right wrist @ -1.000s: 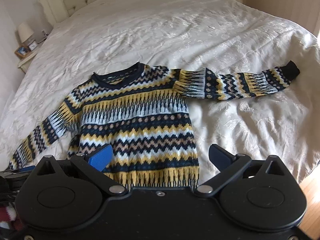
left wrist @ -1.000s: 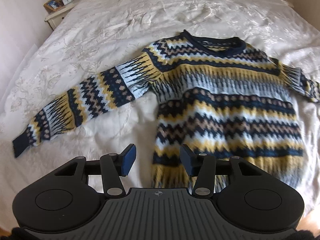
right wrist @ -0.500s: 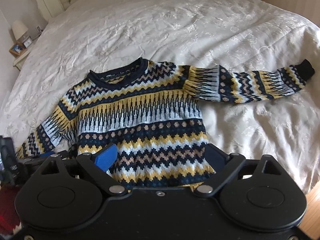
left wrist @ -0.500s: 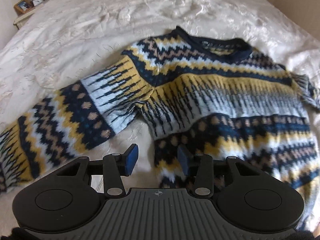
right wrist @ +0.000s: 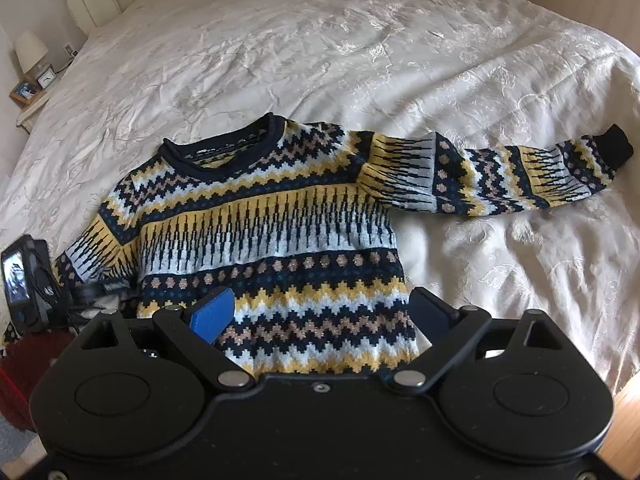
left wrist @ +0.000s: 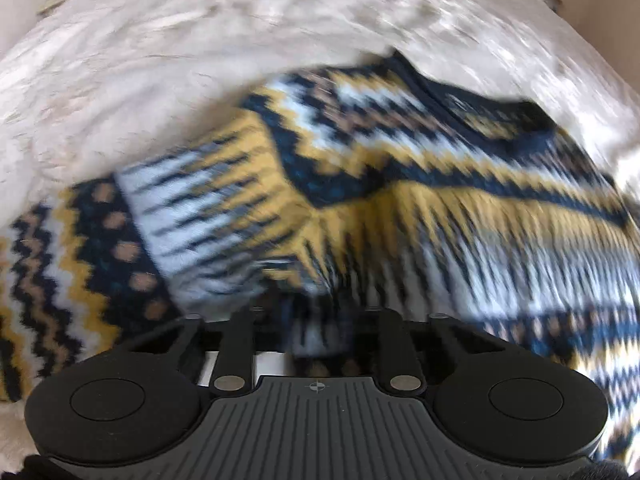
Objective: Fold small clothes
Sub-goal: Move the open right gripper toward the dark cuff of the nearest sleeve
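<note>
A knitted sweater (right wrist: 272, 236) with navy, yellow, white and tan bands lies flat on the bed, neck away from me, sleeves spread. In the blurred left wrist view the sweater (left wrist: 360, 208) fills the frame. My left gripper (left wrist: 316, 312) is pushed into the cloth at the armpit where the left sleeve (left wrist: 120, 248) meets the body; its fingertips are buried in the knit, so I cannot tell if it is shut. My right gripper (right wrist: 324, 312) is open above the lower body of the sweater. The right sleeve (right wrist: 520, 176) stretches out to the right.
The white quilted bedspread (right wrist: 360, 48) covers the whole bed. The left gripper's body with its small screen (right wrist: 20, 280) shows at the left edge of the right wrist view. A nightstand with a lamp (right wrist: 30, 52) stands far left. Wooden floor (right wrist: 624, 420) lies at the lower right.
My left gripper has moved forward and down into the sweater at the armpit, and its fingertips are now hidden. My right gripper has moved forward over the hem and stays open.
</note>
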The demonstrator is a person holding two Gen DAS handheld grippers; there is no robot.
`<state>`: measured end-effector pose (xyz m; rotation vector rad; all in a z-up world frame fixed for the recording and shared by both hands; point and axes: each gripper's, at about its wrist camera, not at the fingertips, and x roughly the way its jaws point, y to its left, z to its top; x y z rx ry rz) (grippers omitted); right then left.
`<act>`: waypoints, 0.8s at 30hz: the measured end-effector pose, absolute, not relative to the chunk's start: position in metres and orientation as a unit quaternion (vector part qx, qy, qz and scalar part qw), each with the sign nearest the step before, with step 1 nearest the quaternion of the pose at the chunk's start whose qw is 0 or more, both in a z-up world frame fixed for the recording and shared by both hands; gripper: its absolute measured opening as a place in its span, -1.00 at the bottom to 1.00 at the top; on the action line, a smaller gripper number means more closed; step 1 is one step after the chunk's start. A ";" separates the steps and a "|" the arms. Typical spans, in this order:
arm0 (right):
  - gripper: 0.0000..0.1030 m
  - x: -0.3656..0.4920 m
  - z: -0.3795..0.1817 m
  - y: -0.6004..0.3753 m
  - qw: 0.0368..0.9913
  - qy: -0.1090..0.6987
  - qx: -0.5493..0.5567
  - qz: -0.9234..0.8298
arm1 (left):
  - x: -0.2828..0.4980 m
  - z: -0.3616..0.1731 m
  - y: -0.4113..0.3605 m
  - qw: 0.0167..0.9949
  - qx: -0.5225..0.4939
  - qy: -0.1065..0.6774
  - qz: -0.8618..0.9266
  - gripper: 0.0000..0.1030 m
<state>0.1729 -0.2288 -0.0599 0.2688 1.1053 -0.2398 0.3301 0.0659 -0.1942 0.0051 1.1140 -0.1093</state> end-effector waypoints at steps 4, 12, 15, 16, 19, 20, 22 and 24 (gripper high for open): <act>0.83 0.176 -0.074 -0.240 0.832 0.532 0.113 -0.111 | 0.346 -0.187 0.094 0.858 -0.003 0.514 0.002 -0.69; 0.82 0.192 -0.135 -0.283 0.803 0.572 0.128 -0.105 | 0.357 -0.171 0.113 0.856 0.077 0.509 0.051 -0.70; 0.77 0.194 -0.157 -0.297 0.786 0.590 0.157 -0.099 | 0.327 -0.153 0.103 0.865 0.064 0.497 0.038 -0.70; 0.77 0.195 -0.163 -0.301 0.780 0.595 0.166 -0.098 | 0.314 -0.148 0.096 0.866 0.062 0.495 0.027 -0.70; 0.77 0.195 -0.180 -0.299 0.773 0.607 0.160 -0.091 | 0.276 -0.148 0.063 0.860 0.064 0.506 -0.024 -0.69; 0.77 0.195 -0.186 -0.296 0.770 0.614 0.151 -0.086 | 0.263 -0.151 0.054 0.855 0.070 0.512 -0.040 -0.69; 0.76 0.193 -0.200 -0.296 0.764 0.626 0.126 -0.090 | 0.247 -0.166 0.035 0.840 0.089 0.533 -0.059 -0.69; 0.76 0.189 -0.208 -0.300 0.761 0.632 0.106 -0.103 | 0.238 -0.185 0.027 0.825 0.098 0.554 -0.049 -0.69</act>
